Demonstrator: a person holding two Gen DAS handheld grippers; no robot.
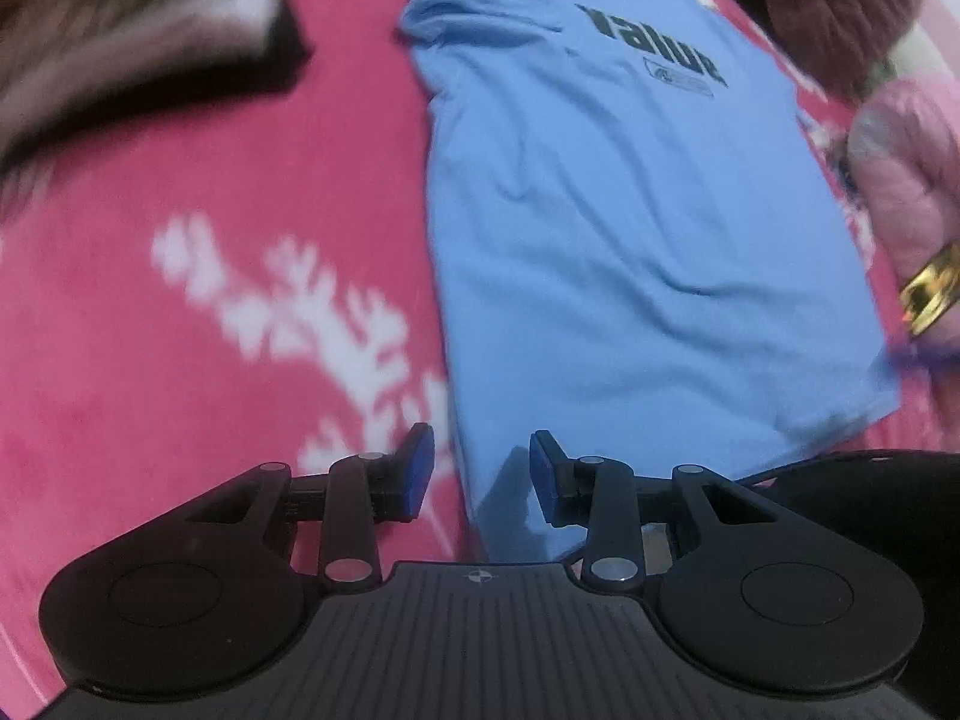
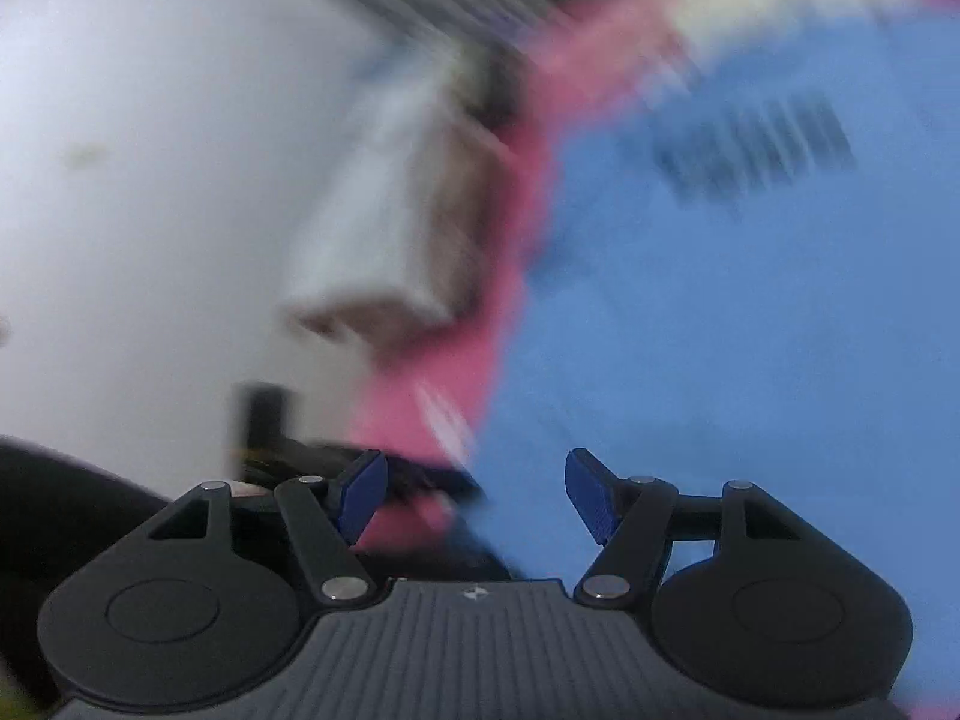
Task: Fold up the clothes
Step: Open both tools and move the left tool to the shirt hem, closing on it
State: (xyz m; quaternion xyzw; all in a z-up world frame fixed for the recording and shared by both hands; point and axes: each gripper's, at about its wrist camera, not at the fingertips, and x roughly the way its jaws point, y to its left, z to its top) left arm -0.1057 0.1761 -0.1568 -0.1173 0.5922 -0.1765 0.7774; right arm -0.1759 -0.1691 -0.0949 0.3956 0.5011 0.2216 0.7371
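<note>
Light blue T-shirt (image 1: 630,252) lies flat on the pink blanket (image 1: 210,192), centre-right of the left wrist view. Left gripper (image 1: 480,474) hangs over its lower edge, jaws apart, empty. Right gripper (image 2: 474,495), in a blurred frame, likewise gapes, holding nothing.

Left gripper (image 1: 481,474) jaws apart, nothing between, right gripper (image 2: 474,495) jaws wide apart, empty, both pointing downward

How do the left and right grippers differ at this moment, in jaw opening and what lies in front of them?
The left gripper has a narrower gap than the right gripper. The left hangs over the blue T-shirt edge in a fairly sharp view; the right's view is heavily blurred, straddling the pink blanket and shirt. Both are open, empty, with blue pads.
</note>
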